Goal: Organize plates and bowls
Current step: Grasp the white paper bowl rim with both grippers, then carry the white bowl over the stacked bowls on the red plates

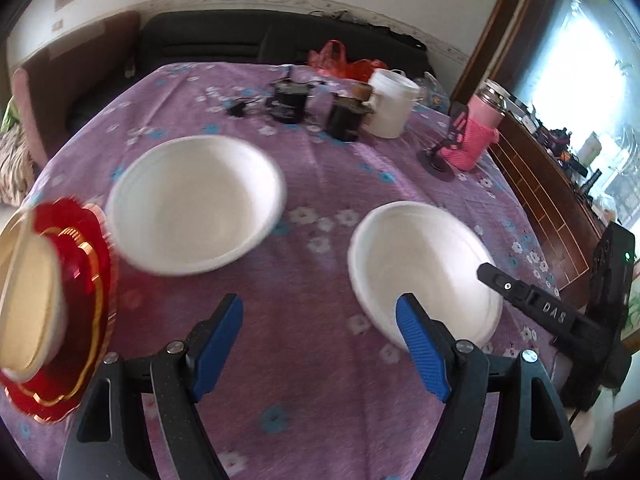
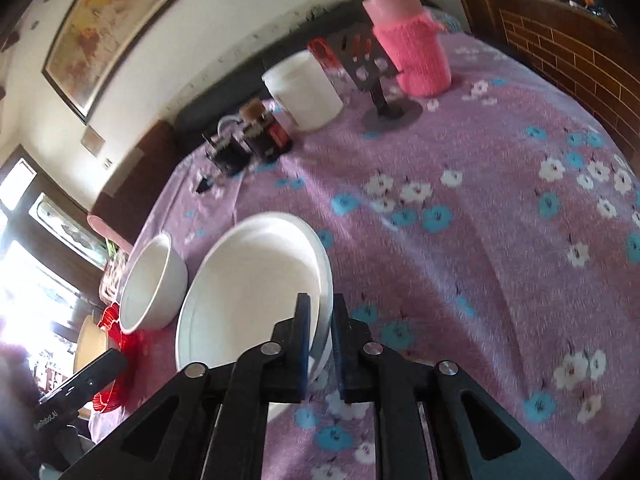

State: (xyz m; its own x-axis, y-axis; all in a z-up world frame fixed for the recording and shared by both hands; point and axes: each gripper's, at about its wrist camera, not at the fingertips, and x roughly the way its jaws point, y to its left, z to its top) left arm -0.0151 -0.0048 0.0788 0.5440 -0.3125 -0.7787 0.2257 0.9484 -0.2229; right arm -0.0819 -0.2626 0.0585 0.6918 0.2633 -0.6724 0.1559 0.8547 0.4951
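Two white bowls stand on the purple flowered tablecloth [image 1: 304, 280]. In the left wrist view one white bowl [image 1: 196, 204] is at centre left and the other white bowl [image 1: 424, 276] at right. My left gripper [image 1: 320, 320] is open and empty, above the cloth between them. My right gripper [image 2: 320, 316] is shut on the rim of the nearer white bowl [image 2: 248, 288], tilting it; its finger [image 1: 532, 304] shows at that bowl's right side. The second white bowl [image 2: 154, 280] lies just left of it. A red gold-rimmed plate [image 1: 88, 304] with a cream dish [image 1: 28, 300] on it sits at far left.
At the table's far side stand a white mug [image 1: 390, 100], dark jars [image 1: 346, 118], a black charger [image 1: 288, 100], a pink knit-covered bottle [image 1: 478, 136] and a phone stand [image 1: 438, 160]. A red bag [image 1: 336, 60] and dark sofa lie behind. A brown cabinet [image 1: 540, 184] is right.
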